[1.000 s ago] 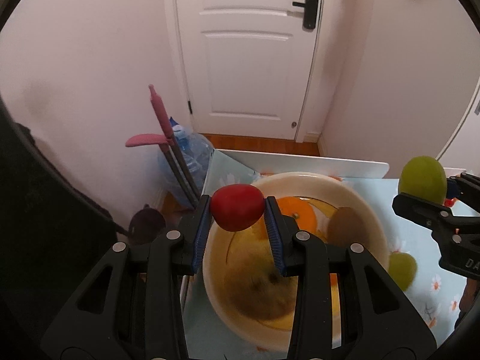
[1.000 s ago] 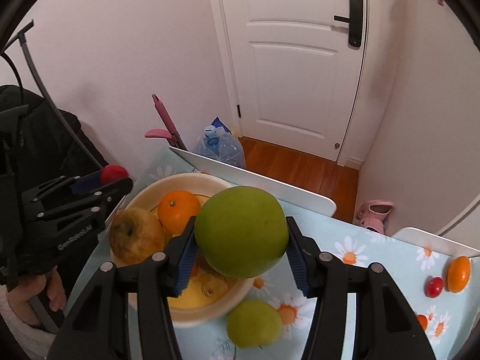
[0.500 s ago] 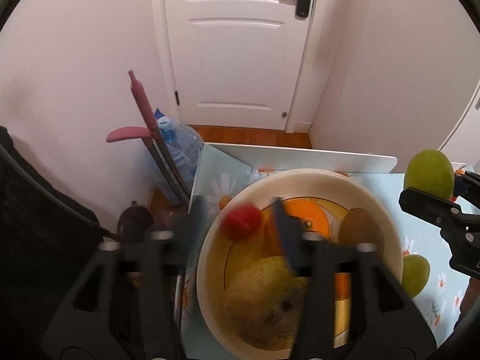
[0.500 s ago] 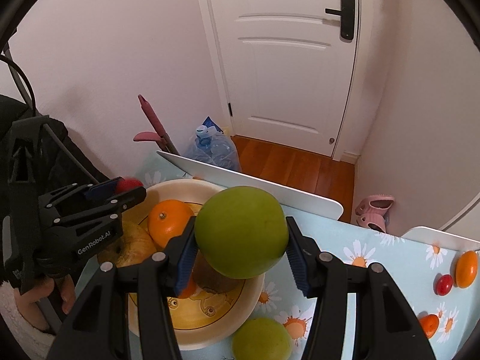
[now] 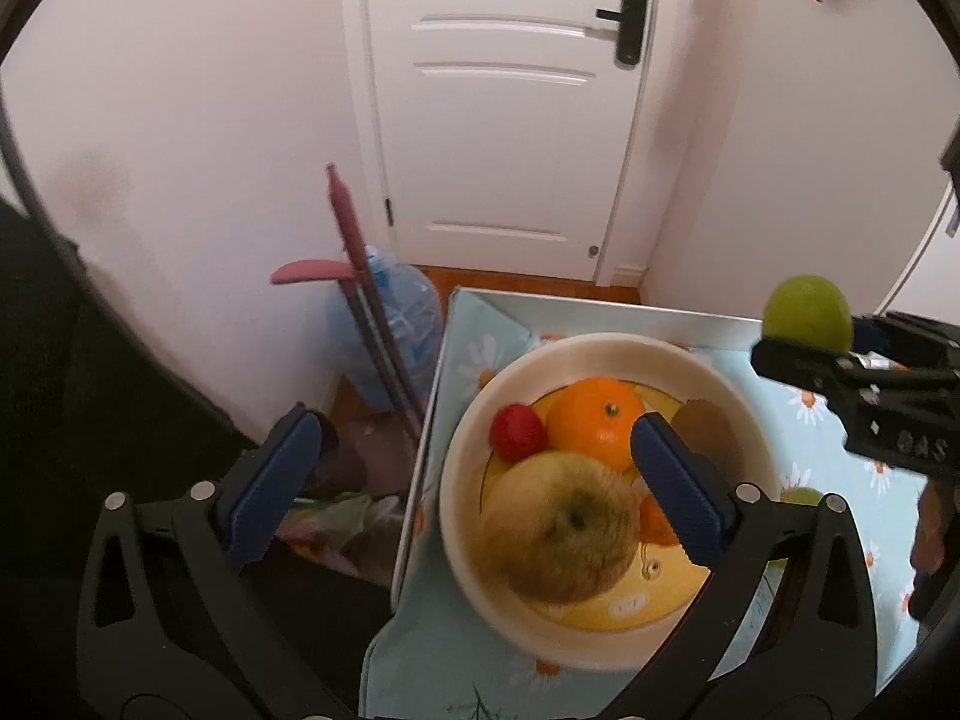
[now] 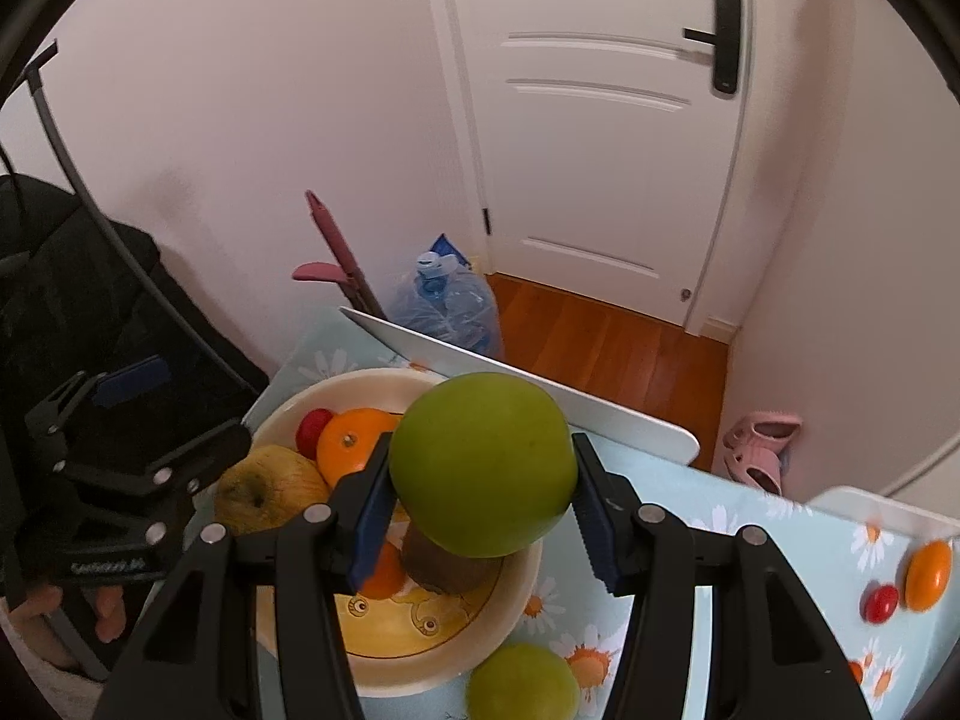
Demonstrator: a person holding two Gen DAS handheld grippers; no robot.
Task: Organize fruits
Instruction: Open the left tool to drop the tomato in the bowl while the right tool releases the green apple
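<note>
Green apple (image 6: 483, 465), pinched in right claw (image 6: 480, 498) above cream bowl (image 6: 282, 414). Left claw (image 5: 474, 480), spread, empty, over bowl rim. Contents: orange (image 5: 594, 429), yellow apple (image 5: 561, 531), small red fruit (image 5: 517, 433), kiwi (image 5: 708, 435). Advice: lower apple into free space before releasing.

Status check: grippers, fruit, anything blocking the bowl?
Left gripper open, empty, above bowl. Right gripper shut on green apple, over bowl. Red fruit in bowl beside orange. Nothing blocking.
</note>
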